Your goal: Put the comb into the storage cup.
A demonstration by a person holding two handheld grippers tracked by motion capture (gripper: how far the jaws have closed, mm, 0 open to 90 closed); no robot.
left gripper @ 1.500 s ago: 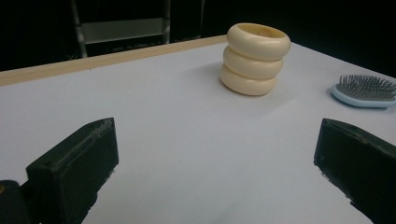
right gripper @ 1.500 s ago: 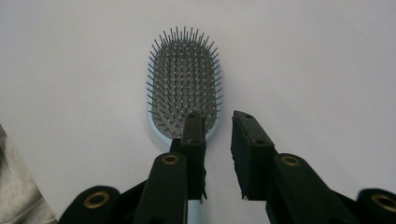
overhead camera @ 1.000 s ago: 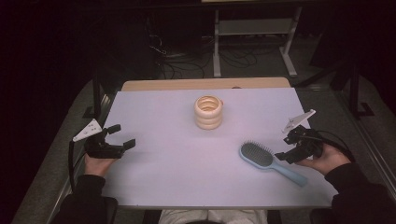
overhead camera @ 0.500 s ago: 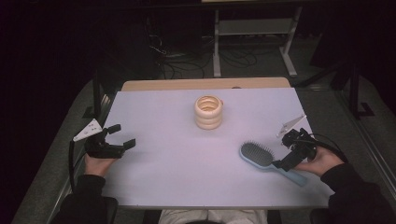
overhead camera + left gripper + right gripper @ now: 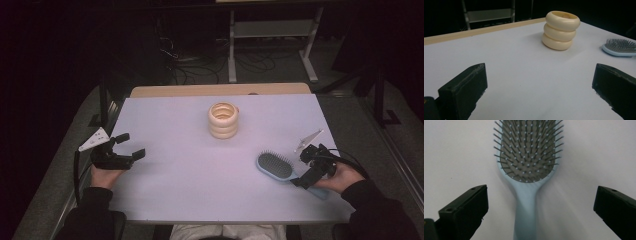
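Note:
A light blue hairbrush (image 5: 274,166) lies bristles up on the white tabletop (image 5: 175,175) at the right. In the right gripper view its handle (image 5: 525,217) runs between my two black jaws, and the bristle head (image 5: 527,150) lies just ahead. My right gripper (image 5: 303,168) (image 5: 536,207) is open and straddles the handle without touching it. A stack of three cream rings (image 5: 223,120) (image 5: 561,30) stands in the middle toward the back. My left gripper (image 5: 132,145) (image 5: 539,85) is open with nothing in it, low over the table's left side.
A wooden strip (image 5: 220,90) runs along the table's far edge. Behind it, on the dark floor, are cables and a metal rack (image 5: 272,30). The brush head (image 5: 620,47) also shows at the right in the left gripper view.
My right gripper has moved down and left over the brush handle, which now sits between its jaws. The left gripper, rings and brush have stayed put.

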